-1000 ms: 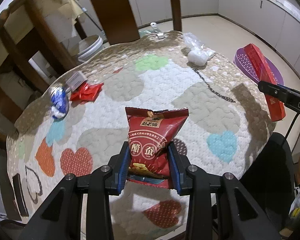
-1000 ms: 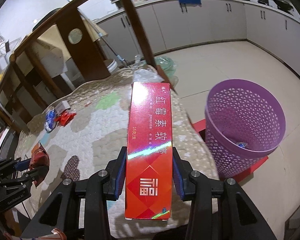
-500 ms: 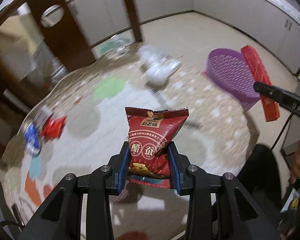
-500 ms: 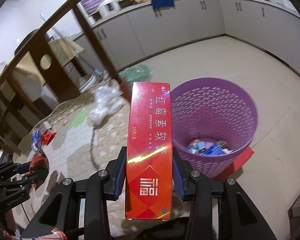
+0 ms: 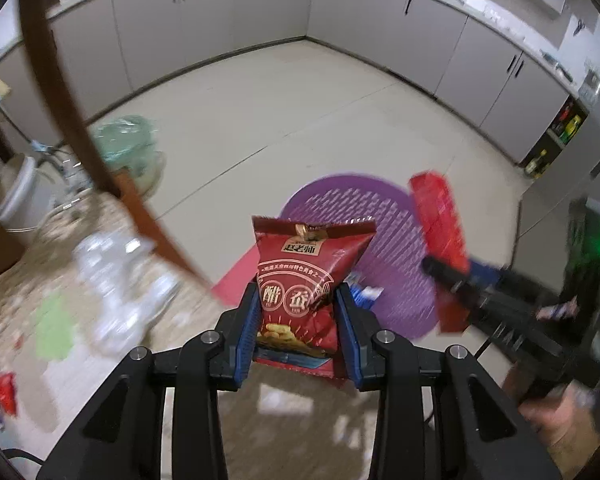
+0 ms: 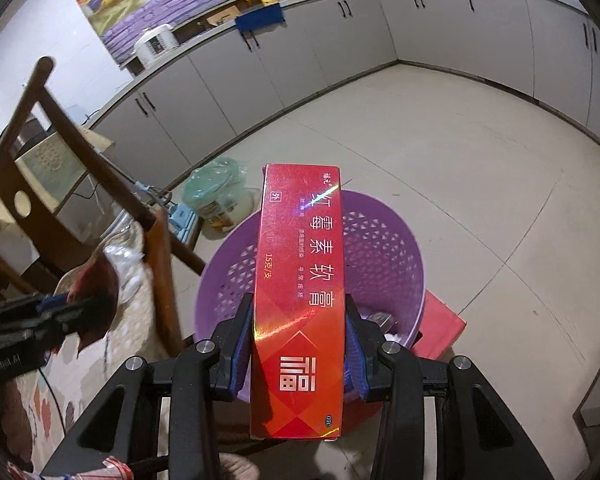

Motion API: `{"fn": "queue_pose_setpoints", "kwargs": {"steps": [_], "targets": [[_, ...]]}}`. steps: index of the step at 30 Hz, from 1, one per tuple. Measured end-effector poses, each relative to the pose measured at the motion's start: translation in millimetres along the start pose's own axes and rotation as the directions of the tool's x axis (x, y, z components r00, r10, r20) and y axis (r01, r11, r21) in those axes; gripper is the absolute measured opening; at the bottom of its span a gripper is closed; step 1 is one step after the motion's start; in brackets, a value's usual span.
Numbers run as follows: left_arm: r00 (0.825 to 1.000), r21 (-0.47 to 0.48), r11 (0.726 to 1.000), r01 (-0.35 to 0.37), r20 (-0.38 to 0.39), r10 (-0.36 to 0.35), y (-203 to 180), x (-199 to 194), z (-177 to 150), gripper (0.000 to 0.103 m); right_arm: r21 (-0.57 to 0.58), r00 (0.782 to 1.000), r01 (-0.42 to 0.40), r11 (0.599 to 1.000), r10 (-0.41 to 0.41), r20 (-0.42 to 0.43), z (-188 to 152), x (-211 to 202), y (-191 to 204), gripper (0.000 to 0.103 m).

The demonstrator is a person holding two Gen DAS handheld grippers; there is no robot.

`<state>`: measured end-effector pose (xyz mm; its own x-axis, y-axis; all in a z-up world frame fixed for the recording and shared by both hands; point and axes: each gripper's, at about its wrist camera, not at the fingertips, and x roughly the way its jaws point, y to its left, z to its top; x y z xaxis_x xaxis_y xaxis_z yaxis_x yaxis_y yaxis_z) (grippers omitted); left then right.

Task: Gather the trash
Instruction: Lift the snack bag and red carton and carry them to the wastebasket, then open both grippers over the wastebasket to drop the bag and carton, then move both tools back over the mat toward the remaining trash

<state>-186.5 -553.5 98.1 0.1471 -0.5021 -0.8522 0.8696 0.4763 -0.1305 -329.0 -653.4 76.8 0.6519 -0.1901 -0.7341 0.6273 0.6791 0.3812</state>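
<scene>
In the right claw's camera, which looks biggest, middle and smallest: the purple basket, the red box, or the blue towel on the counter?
1. Purple basket, though the red box hides part of it.
2. Red box, which sits nearest the camera.
3. Blue towel, far away.

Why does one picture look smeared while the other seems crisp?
Left wrist view: the quilted table, purple plastic basket and red carton are motion-blurred; only the held red snack bag is sharp. Right wrist view: mostly crisp, with rainbow glare on the carton.
</scene>
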Motion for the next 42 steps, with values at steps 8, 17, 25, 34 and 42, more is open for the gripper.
{"fn": "queue_pose_setpoints", "kwargs": {"steps": [8, 17, 25, 34, 42], "targets": [[0.999, 0.008, 1.000, 0.001, 0.040, -0.002, -4.5, -4.0, -3.7, 0.066, 0.007, 1.000, 0.015, 1.000, -0.016, 0.016, 4.3, 3.4, -11.8, 0.067], [0.999, -0.060, 0.997, -0.052, 0.010, 0.053, 26.5, -29.0, -61.5, 0.066, 0.021, 1.000, 0.006, 1.000, -0.006, 0.007, -6.6, -5.7, -5.1, 0.070], [0.989, -0.182, 0.973, -0.141, 0.022, 0.147, 93.7, -71.9, -126.2, 0.066, -0.078, 1.000, -0.011, 0.997, 0.012, 0.010, -21.3, -17.2, 50.7, 0.076], [0.923, -0.427, 0.832, -0.355, -0.020, 0.383, 243.5, -136.4, -207.9, 0.067, -0.278, 1.000, -0.025, 0.960, 0.025, -0.003, -43.1, -3.2, 146.9, 0.091], [0.840, -0.561, 0.678, -0.475, -0.059, 0.540, 359.1, -174.7, -240.0, 0.071, -0.327, 0.991, -0.104, 0.939, 0.072, -0.109, -42.1, 43.3, 206.8, 0.091]]}}
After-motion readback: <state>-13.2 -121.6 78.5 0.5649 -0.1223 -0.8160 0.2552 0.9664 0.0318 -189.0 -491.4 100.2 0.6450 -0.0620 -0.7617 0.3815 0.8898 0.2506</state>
